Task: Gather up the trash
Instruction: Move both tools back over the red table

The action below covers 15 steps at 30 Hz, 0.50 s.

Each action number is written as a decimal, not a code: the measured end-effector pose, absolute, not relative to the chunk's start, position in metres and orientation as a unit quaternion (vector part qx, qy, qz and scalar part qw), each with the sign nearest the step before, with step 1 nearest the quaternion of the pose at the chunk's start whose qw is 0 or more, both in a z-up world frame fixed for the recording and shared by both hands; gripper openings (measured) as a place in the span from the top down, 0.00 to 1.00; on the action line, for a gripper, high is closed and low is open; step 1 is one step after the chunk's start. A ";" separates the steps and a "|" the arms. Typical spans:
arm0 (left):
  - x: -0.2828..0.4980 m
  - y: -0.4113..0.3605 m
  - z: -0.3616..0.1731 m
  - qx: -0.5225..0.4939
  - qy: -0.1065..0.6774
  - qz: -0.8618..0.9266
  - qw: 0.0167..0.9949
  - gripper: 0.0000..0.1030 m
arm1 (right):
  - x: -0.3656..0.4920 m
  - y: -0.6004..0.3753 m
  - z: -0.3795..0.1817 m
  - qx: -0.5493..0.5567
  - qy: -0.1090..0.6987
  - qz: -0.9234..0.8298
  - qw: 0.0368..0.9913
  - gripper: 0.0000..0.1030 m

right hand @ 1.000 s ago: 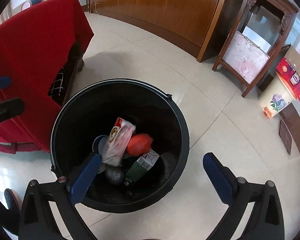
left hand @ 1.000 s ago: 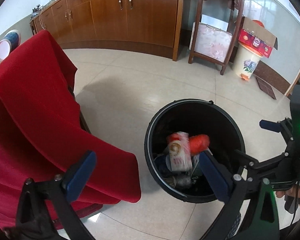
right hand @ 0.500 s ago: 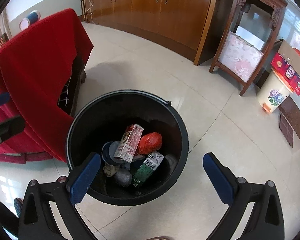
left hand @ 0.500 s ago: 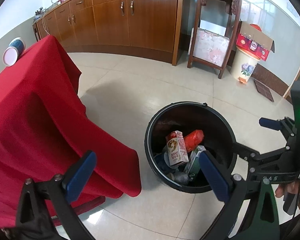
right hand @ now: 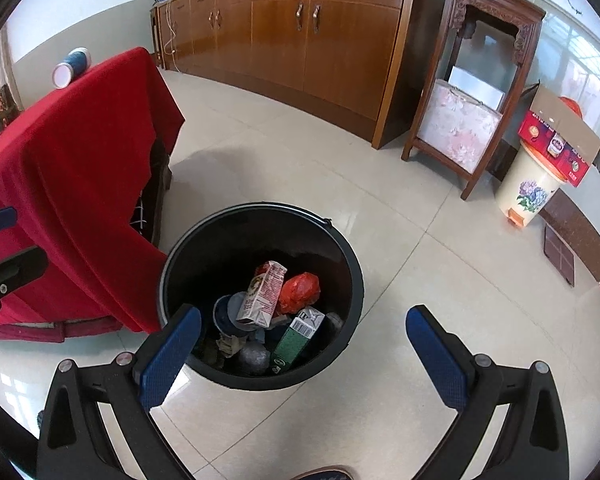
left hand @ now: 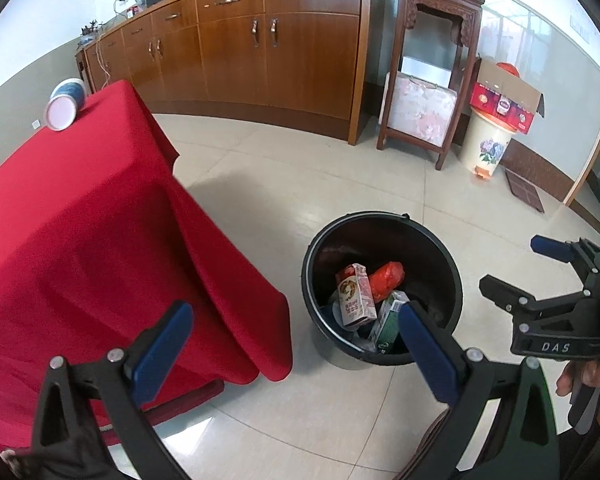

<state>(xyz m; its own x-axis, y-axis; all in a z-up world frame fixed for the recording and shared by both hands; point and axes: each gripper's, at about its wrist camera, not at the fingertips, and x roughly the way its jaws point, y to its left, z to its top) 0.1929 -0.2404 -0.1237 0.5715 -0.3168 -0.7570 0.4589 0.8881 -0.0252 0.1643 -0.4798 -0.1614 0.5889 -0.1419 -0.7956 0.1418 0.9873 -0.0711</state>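
Now the black trash bin [right hand: 260, 296] stands on the tiled floor [right hand: 400, 264], w/ a milk carton [right hand: 262, 294], red bag [right hand: 300, 292] and green box [right hand: 298, 336] inside. Right gripper [right hand: 300, 356] is wide apart, empty. At 9 o'clock, red cloth table [right hand: 72, 184] w/ paper cup [right hand: 70, 68]. Left gripper [left hand: 292, 344] also spread, empty.

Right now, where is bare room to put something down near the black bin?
Bare tile floor lies between the black bin, the wooden cabinets and the carved stand. The red tablecloth top is mostly bare; a paper cup lies at its far corner. Inside the bin is crowded: a carton and a red bag.
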 end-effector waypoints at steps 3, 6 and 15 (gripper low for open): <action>0.188 -0.233 -0.118 0.083 0.402 -0.217 0.886 0.00 | 0.160 -0.471 -0.155 -0.001 0.442 -0.076 0.894 0.00; 0.183 -0.222 -0.111 0.081 0.397 -0.211 0.890 0.00 | 0.155 -0.461 -0.146 -0.003 0.433 -0.076 0.898 0.00; 0.170 -0.186 -0.088 0.065 0.382 -0.187 0.903 0.00 | 0.147 -0.435 -0.110 0.028 0.397 -0.064 0.915 0.00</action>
